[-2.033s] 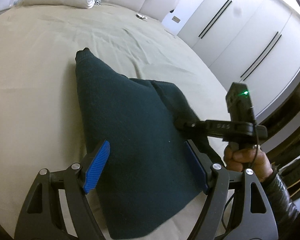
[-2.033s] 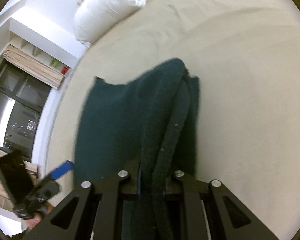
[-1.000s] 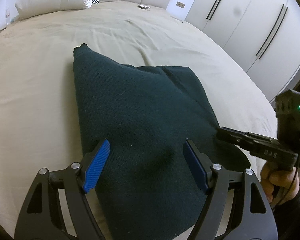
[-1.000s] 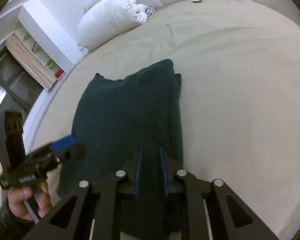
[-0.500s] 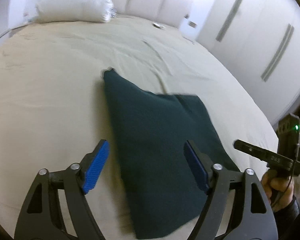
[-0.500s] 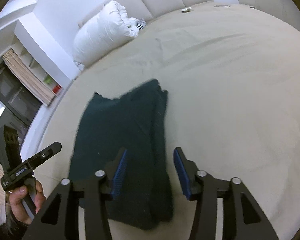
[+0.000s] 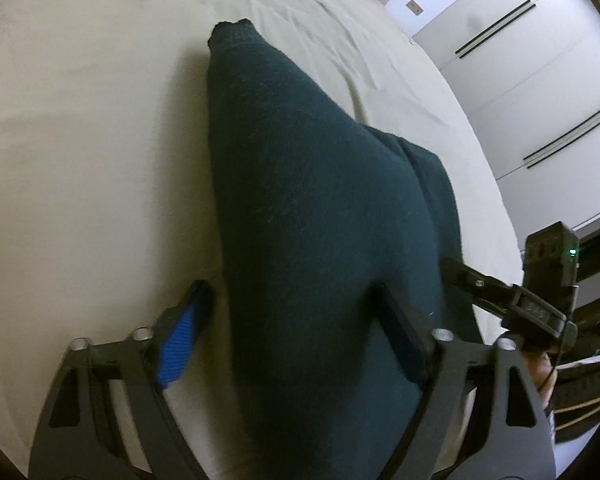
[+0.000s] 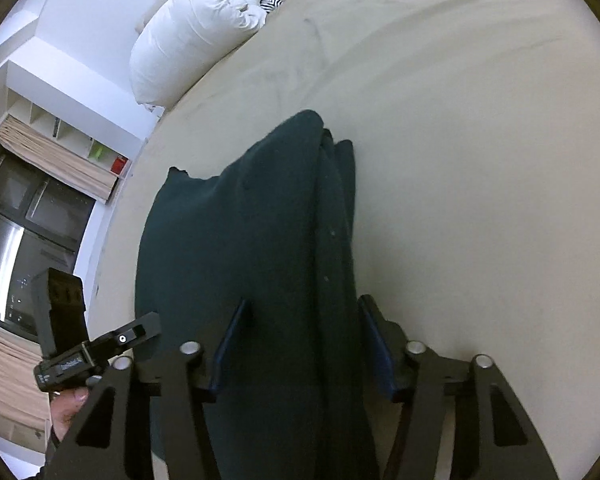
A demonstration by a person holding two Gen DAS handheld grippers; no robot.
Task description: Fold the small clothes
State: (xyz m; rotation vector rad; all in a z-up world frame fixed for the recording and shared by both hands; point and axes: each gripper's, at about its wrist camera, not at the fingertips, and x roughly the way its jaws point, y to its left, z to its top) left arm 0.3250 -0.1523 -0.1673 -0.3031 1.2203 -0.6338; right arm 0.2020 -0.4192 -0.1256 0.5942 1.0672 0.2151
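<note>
A wide bed with a beige sheet fills both views, with a white pillow at its head and white wardrobe doors along one side. A dark green garment, folded into a thick strip, lies on the bed near its edge. The left gripper straddles the near end, its jaws closing with the cloth between them, the pads not yet pressing. The right gripper straddles the folded layers the same way, its jaws also closing, still apart.
</note>
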